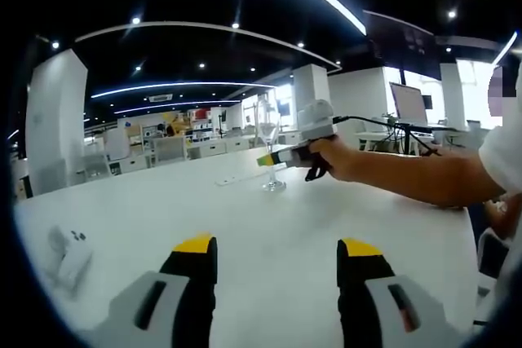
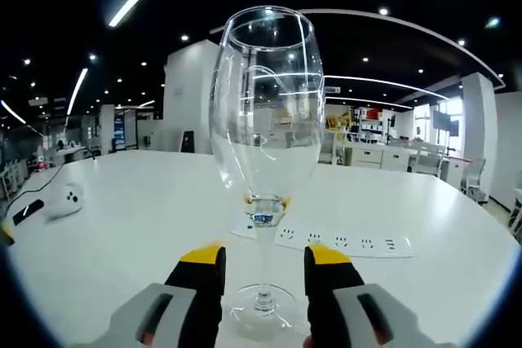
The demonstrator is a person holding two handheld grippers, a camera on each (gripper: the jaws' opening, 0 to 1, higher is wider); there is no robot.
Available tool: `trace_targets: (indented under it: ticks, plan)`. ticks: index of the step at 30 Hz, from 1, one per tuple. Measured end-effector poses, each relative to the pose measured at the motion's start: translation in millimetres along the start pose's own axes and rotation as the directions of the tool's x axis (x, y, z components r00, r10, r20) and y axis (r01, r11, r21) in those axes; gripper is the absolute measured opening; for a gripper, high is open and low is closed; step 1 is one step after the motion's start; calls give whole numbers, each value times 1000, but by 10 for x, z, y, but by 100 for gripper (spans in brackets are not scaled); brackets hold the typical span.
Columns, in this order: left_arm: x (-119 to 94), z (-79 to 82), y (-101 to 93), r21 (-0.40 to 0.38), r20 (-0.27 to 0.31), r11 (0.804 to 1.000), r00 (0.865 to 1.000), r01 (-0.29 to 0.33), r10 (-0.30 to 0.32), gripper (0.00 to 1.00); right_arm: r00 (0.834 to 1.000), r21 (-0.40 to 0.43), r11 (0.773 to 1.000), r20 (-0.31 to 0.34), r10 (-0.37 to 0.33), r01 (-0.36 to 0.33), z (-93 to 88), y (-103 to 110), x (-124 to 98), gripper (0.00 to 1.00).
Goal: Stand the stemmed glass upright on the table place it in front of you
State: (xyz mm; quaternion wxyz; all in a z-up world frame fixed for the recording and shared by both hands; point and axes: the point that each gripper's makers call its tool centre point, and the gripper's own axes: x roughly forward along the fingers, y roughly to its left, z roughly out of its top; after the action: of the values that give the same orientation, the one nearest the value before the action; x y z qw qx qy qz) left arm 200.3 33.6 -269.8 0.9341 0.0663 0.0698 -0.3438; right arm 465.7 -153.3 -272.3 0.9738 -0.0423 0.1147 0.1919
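The stemmed glass (image 2: 265,152) is standing upright on the table (image 2: 122,226), filling the centre of the right gripper view, foot flat. The right gripper (image 2: 265,262) is straddling the stem, jaws parted, not visibly pinching. In my judgement the placing step is finishing; next calls for backing straight off without clipping the stem. The left gripper (image 1: 277,250) is idling low at the frame bottom, jaws wide, empty.

Count: one glass, two grippers, one power strip (image 2: 342,242), one white controller (image 2: 65,200).
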Motion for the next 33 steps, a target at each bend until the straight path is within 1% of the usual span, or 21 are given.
trace_targets:
  ticks: [23, 33]
  plan:
    - [-16, -5, 8, 2, -2, 1000, 1000, -6, 6, 59, 1000, -2, 1000, -6, 4, -4, -38, -3, -164, 42]
    - [-17, -3, 11, 4, -1, 1000, 1000, -9, 9, 59, 1000, -1, 1000, -3, 2, -2, -56, 21, -273, 42]
